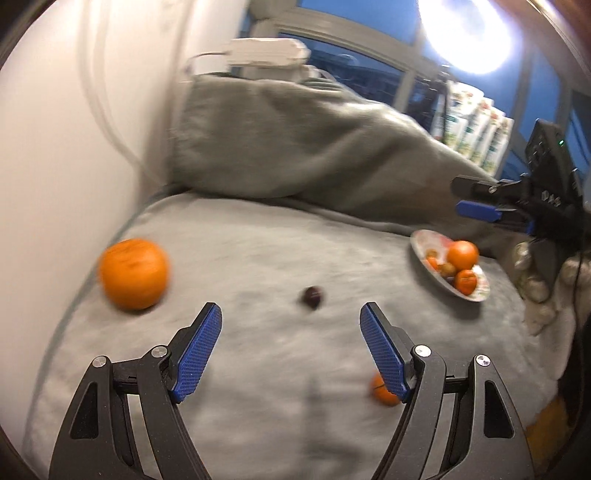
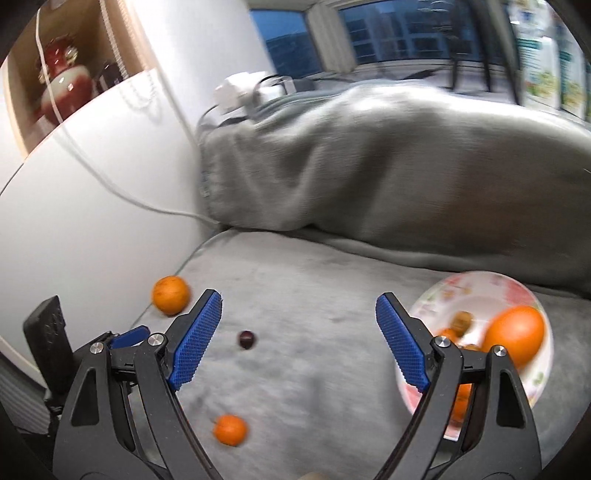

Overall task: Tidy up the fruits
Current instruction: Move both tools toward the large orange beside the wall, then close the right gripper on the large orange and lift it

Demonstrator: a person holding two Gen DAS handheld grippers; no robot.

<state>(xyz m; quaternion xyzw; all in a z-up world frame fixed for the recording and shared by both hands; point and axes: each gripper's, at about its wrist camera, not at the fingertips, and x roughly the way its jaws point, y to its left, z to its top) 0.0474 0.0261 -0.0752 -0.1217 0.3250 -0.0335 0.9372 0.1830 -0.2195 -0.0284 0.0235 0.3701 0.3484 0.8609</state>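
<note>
A large orange (image 1: 133, 273) (image 2: 171, 295) lies on the grey blanket near the left wall. A small dark fruit (image 1: 313, 297) (image 2: 247, 339) rests mid-blanket, just beyond the tips of my left gripper (image 1: 291, 317), which is open and empty. A small mandarin (image 1: 384, 392) (image 2: 229, 429) lies near the front, partly behind the left gripper's right finger. The patterned plate (image 1: 424, 243) (image 2: 480, 288) at the right holds a big orange (image 1: 462, 254) (image 2: 515, 336) and several smaller fruits. My right gripper (image 2: 299, 306) (image 1: 476, 199) is open and empty, beside the plate's left rim.
A bunched grey blanket (image 1: 295, 147) (image 2: 388, 166) rises behind the flat area. A white wall (image 1: 74, 129) with a cable (image 2: 110, 188) bounds the left. White boxes (image 1: 266, 55), packaged rolls (image 1: 476, 125) and a window lie beyond. A bright lamp (image 1: 465, 33) glares at top right.
</note>
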